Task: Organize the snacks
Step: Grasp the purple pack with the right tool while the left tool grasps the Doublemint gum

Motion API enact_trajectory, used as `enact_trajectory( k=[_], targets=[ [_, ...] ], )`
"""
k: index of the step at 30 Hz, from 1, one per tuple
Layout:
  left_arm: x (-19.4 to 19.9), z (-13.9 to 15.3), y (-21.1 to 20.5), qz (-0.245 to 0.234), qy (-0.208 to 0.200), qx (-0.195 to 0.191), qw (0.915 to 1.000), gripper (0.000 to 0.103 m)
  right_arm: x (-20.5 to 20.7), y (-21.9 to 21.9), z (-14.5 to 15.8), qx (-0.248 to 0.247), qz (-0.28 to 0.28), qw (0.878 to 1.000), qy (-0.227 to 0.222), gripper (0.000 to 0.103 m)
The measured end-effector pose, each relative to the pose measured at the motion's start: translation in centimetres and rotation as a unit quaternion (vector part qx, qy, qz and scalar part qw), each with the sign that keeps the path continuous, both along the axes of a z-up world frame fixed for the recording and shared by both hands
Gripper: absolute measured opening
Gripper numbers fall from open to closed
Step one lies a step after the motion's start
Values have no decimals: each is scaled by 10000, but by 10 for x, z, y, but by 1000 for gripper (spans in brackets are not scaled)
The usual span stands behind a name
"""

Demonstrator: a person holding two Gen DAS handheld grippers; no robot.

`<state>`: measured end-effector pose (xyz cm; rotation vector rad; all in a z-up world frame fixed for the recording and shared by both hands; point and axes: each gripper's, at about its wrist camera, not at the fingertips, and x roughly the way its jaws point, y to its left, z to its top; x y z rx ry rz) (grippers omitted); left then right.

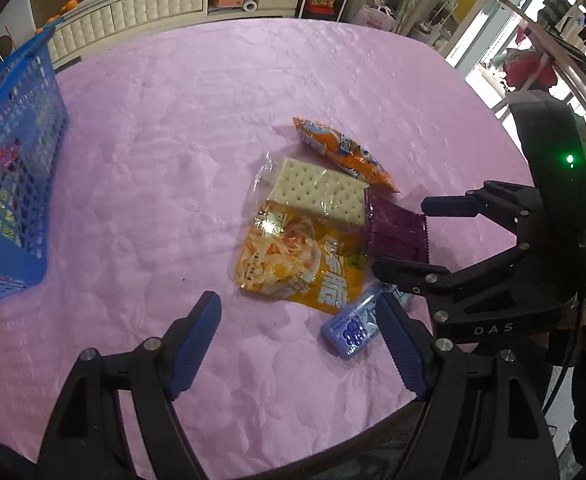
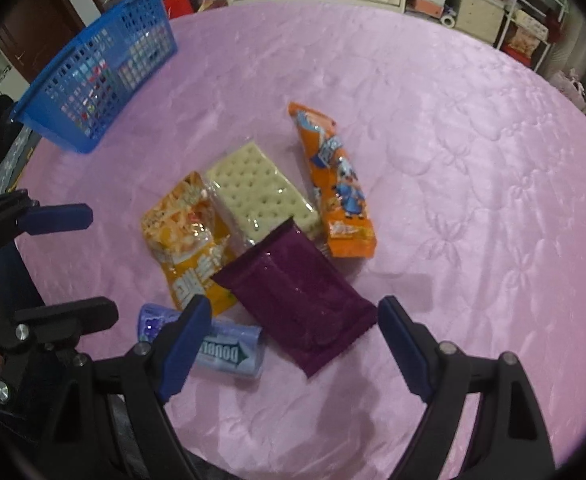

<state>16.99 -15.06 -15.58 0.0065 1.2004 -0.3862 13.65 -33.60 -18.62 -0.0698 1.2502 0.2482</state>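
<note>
Both the left gripper (image 1: 297, 344) and right gripper (image 2: 295, 344) hover with jaws released over loose snack packets, among them a dark purple foil packet (image 2: 297, 304), clustered mid-surface; the blue plastic lattice basket (image 2: 101, 76) stands well apart.

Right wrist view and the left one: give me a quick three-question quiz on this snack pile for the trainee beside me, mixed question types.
1. True or false: the purple packet lies between the open fingers of the right gripper.
2. Which item overlaps the crackers on the side away from the orange stick pack?
A. the yellow snack bag
B. the gum pack
C. the blue basket
3. Fill in: the left gripper is ____ and holds nothing.

Key: 1 true; 2 A; 3 open.
</note>
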Motion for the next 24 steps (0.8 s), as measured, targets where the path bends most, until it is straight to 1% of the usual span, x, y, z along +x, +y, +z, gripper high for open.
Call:
enact_trajectory(
  k=[2,5,7,8,9,12,16,19,21,22,24],
  targets=[
    [4,-3,0,-5,38,6,10000,78,4,0,-7,-134,60,9999,70,88],
    [8,-4,1,-24,69,43,10000,78,7,2,-10,-147,223,9996,46,87],
    [8,-2,1,-48,60,53,10000,78,7,6,-9,-296,392,9988,-47,79],
    [8,-2,1,-75,44,56,9999,78,6,8,-9,-367,467,9982,-85,69],
    [7,-1,0,-92,25,70,9999,78,5,9,-8,-425,553,9975,-128,65],
    [7,2,-1,-140,-47,102,9998,78,1,5,-7,-356,522,9980,-91,61],
    [4,12,-11,-381,-202,147,9990,78,-13,-14,11,-238,283,9990,-263,61],
    [-1,19,-22,-743,-359,322,9961,78,-24,-23,25,-257,86,9989,-371,61],
    [-4,20,-33,-1024,-464,512,9923,78,-32,-30,33,-207,-96,9988,-422,61],
    [-6,22,-38,-1168,-516,552,9903,78,-29,-28,36,-179,-165,9988,-425,61],
    [-11,24,-48,-1431,-606,575,9862,78,-36,-36,41,-100,-298,9986,-430,61]
  ],
)
